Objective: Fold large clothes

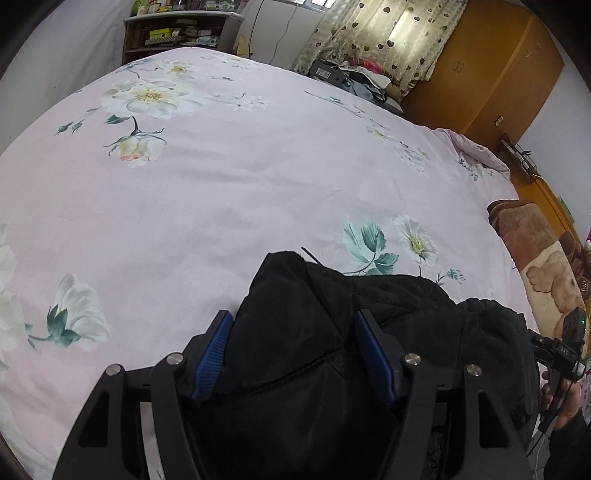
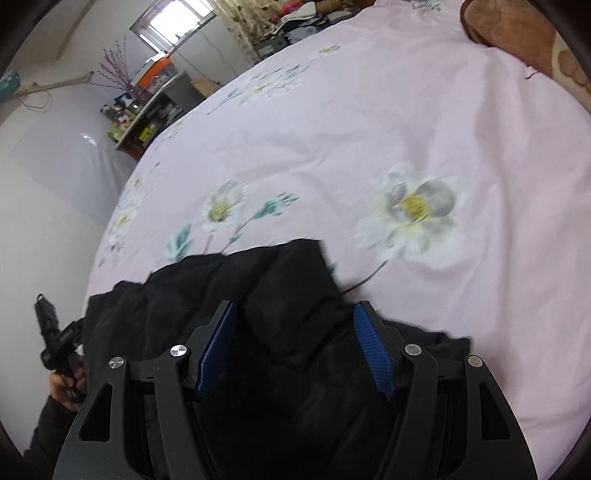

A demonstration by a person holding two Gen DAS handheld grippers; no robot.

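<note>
Covering nearly the whole of both views, the bed (image 1: 229, 192) carries a pale pink cover printed with white flowers and green leaves; every place below is given from it.

- Wardrobe (image 1: 491, 77), orange-brown wood, stands beyond the bed's far corner in the left wrist view. Beside it hangs a curtain (image 1: 384, 37) with a heart print.
- Shelf unit (image 1: 173, 33), crowded with boxes, stands past the bed's far edge.
- Brown blanket (image 1: 535, 258) with a bear picture lies at the bed's side, right of frame in the left wrist view.
- Black jacket (image 1: 332, 332), padded and bulky, lies bunched on the bed's near edge. Its far hem rests on the cover close to a printed green leaf.
- Left gripper (image 1: 291, 354): fingers stand wide apart, blue pads facing inward, jacket fabric bulging up between them. The left pad seems to touch the fabric; the right pad sits against a fold. No firm pinch shows.
- Right gripper (image 2: 295, 354): fingers equally wide, blue pads clear of the cloth, jacket lying below and between them, not clamped.
- Right hand (image 1: 565, 402) shows at the bed's near right edge in the left wrist view, around a black handle.
- Left hand (image 2: 64, 387) shows low left in the right wrist view, likewise around a handle; a dark sleeve follows below it.
</note>
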